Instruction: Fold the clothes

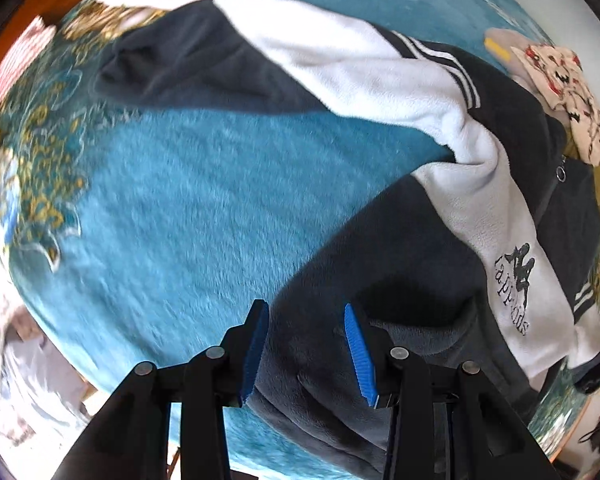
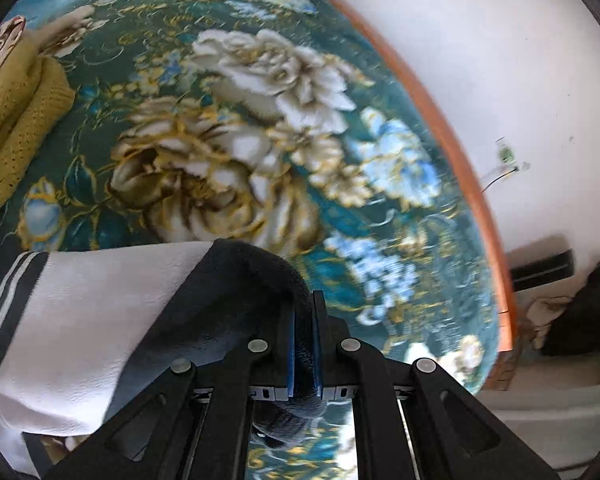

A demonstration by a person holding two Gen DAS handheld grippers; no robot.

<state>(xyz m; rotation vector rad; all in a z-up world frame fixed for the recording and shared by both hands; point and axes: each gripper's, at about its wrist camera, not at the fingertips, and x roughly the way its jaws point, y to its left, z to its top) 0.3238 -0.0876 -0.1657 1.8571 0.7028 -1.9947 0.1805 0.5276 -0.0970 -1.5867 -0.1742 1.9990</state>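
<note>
While the right gripper is pinching a dark cuff of the soft, floppy navy-and-white fleece jacket sprawling across the teal floral blanket, the left gripper is hovering agape over its thick hem, probably the best hold.

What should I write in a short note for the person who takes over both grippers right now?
Left gripper: open, jaws on either side of the dark hem of the fleece jacket, not clamped.
Right gripper: shut on a dark edge of the same jacket, near a white panel.
The jacket lies spread on the teal floral blanket, one sleeve stretched out, logo up.
A yellow knit and a patterned cloth lie at the side.
Done: no fold visible on the jacket.
Left: grip the hem, fold sleeves and body.
</note>
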